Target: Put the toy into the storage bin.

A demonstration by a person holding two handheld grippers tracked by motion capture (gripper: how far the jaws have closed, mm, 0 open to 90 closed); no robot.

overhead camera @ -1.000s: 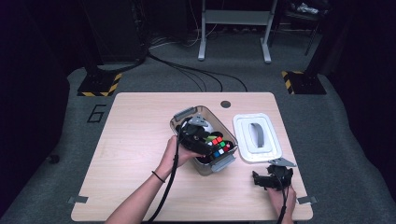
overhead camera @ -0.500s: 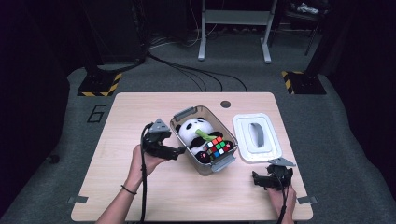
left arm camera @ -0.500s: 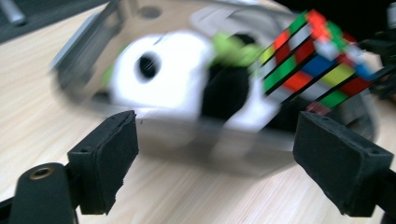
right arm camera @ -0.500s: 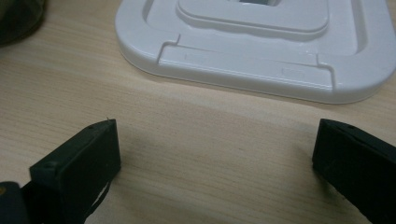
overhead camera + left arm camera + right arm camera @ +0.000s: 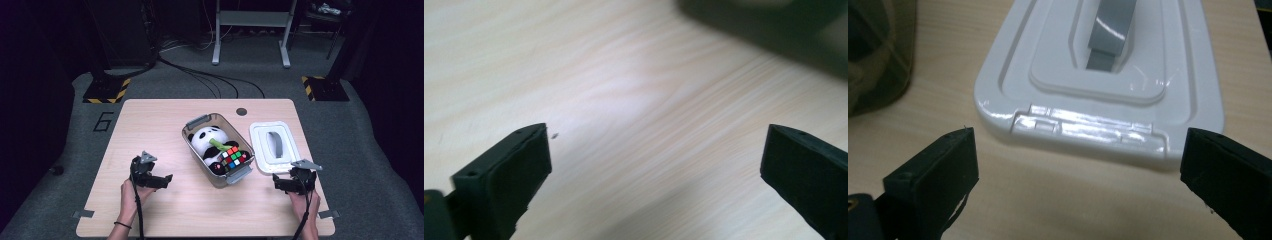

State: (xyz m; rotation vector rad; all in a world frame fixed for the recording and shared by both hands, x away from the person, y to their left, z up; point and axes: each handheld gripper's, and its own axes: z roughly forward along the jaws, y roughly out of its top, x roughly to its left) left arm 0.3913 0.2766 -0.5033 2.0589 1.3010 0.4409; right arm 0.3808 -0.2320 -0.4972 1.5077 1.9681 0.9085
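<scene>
Two grippers resting low at the bench (image 5: 150, 120) front, jaws spread and empty.
Left gripper (image 5: 159, 181), jaws just opening, sitting at 8 o'clock of packed bin (image 5: 199, 121); right gripper (image 5: 283, 183) facing white lid (image 5: 1098, 75), seemingly lining up for lidding.

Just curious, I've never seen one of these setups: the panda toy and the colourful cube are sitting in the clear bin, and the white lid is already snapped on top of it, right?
Not quite. The panda toy and colourful cube are in the clear bin, but the white lid lies flat on the table beside it, as the high view shows.
</scene>
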